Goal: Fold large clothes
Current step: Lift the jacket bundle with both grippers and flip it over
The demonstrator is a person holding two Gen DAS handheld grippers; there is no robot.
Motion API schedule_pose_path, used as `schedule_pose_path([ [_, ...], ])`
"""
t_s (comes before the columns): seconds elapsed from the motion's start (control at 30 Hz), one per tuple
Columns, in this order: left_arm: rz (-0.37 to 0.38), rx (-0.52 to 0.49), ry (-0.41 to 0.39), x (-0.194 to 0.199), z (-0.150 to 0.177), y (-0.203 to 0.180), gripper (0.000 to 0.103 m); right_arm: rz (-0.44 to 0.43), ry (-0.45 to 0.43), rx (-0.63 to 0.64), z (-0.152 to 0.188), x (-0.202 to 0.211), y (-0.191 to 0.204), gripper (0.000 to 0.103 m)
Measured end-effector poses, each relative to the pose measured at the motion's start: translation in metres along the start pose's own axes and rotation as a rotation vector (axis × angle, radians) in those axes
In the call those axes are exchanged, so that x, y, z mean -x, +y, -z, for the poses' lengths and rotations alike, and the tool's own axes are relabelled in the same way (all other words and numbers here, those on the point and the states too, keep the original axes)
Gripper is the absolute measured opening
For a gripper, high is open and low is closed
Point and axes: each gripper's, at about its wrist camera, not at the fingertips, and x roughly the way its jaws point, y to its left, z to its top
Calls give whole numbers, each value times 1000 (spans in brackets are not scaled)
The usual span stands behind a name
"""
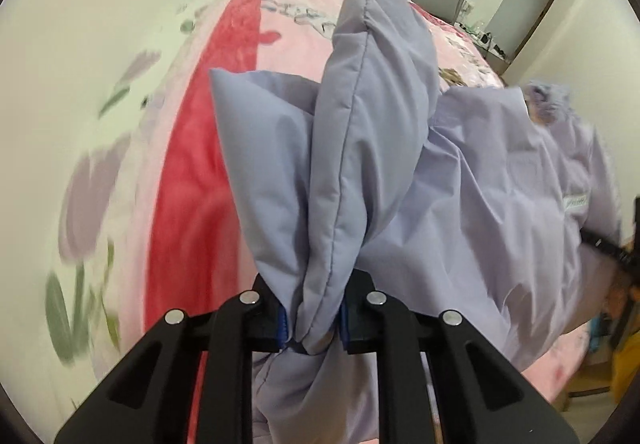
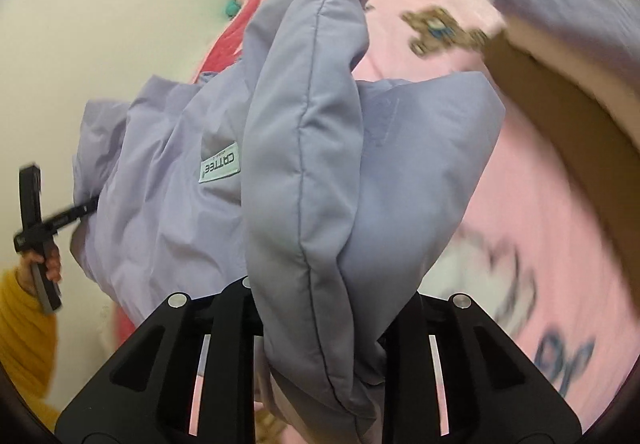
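The left claw (image 1: 312, 324) pinches a padded fold of the lilac jacket (image 1: 460, 183), filling the frame's centre above the pink bed (image 1: 192, 171). The right claw (image 2: 320, 328) clamps another fold, the jacket's label (image 2: 220, 165) centre-left.

lilac padded jacket (image 1: 360, 147) | bunched, lifted above bed | label visible

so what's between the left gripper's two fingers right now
A bunched fold of the lilac padded jacket, pinched by the left gripper; the left wrist view shows it.
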Motion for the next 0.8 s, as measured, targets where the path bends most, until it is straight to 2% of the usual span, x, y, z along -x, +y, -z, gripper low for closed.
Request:
schedule_pose_path([
  [0.13,0,23,110,0,63,-6,18,13,80,-120,88,19,-23,21],
  [0.2,-13,29,210,-18,99,-8,18,35,143,-165,117,10,-26,21],
  [0.27,-24,39,273,-32,126,-3,18,46,202,-219,147,-3,-35,22],
  [0.33,-51,18,266,-44,147,1,21,43,212,-249,172,-11,-49,24],
  [0.43,-13,1,276,-61,161,13,40,-13,191,-283,194,-22,-68,33],
  [0.47,4,-6,291,-70,165,21,51,-16,186,-272,199,-26,-75,40],
  [0.6,100,-2,319,-91,168,45,82,-60,211,-226,197,-42,-87,62],
  [0.63,121,-3,325,-94,167,46,84,-79,222,-228,197,-47,-90,67],
  [0.7,169,21,345,-101,167,51,94,-106,239,-257,193,-57,-95,84],
  [0.8,211,68,376,-116,168,55,98,-120,275,-323,194,-69,-105,93],
])
